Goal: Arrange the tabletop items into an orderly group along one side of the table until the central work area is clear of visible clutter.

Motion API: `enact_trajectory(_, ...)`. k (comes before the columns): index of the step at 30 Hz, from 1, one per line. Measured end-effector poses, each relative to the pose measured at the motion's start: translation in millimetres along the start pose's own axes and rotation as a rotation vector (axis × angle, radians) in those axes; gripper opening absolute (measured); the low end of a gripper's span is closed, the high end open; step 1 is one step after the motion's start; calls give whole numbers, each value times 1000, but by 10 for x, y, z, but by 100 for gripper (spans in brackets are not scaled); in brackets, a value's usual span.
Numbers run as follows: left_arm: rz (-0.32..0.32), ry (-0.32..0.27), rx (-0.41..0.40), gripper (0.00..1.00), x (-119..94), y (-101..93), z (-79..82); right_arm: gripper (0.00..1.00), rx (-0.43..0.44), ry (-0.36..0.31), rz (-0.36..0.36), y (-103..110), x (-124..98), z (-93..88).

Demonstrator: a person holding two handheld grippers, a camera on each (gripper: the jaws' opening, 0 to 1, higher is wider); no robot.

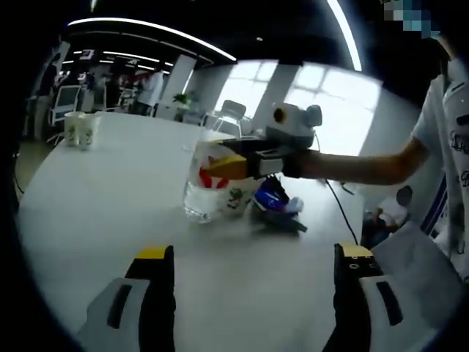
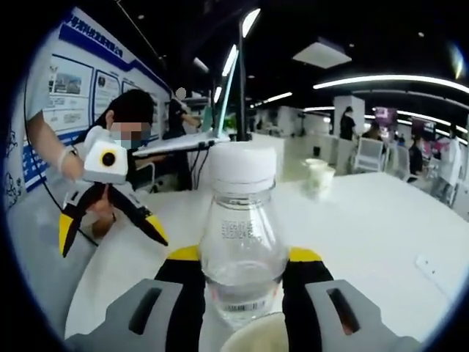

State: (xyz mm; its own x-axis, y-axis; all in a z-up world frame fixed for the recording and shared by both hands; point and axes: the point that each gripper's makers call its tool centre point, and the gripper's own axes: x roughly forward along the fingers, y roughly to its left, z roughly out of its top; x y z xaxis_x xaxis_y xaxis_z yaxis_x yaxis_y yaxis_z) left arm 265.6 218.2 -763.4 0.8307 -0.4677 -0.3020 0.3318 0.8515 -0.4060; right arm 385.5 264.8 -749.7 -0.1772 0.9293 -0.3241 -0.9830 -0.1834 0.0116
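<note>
Bottle (image 2: 242, 242), clear plastic, white-capped, being pinched by right gripper (image 2: 242, 268) at six o'clock; left gripper (image 1: 253, 257) hovering spread over white table (image 1: 110, 191).

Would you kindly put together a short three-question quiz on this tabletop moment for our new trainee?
1. True or false: the right gripper has its jaws closed around the clear plastic bottle.
2. Multiple choice: in the left gripper view, the left gripper is A) clamped on a paper cup, B) open with nothing between its jaws, C) pressed flat on the table.
3. Fill in: the bottle's cap is ____ in colour.

Key
1. True; the jaws sit on both sides of the bottle, against it.
2. B; the white table shows between the jaws.
3. White.
</note>
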Motion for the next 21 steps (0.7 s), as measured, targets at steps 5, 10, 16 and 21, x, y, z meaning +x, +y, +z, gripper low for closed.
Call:
enact_trajectory(5, 2, 0, -3, 87, -6, -7, 1, 38, -6, -4, 9, 8, -1, 3)
enact_trajectory(10, 2, -1, -4, 87, -14, -14, 9, 39, -4, -6, 9, 10, -3, 1)
enact_trajectory(16, 2, 1, -9, 87, -16, -28, 2, 55, 9, -48, 11, 63, -18, 83)
enact_trajectory(21, 2, 3, -14, 87, -13, -13, -14, 70, -18, -39, 1, 31, -17, 90)
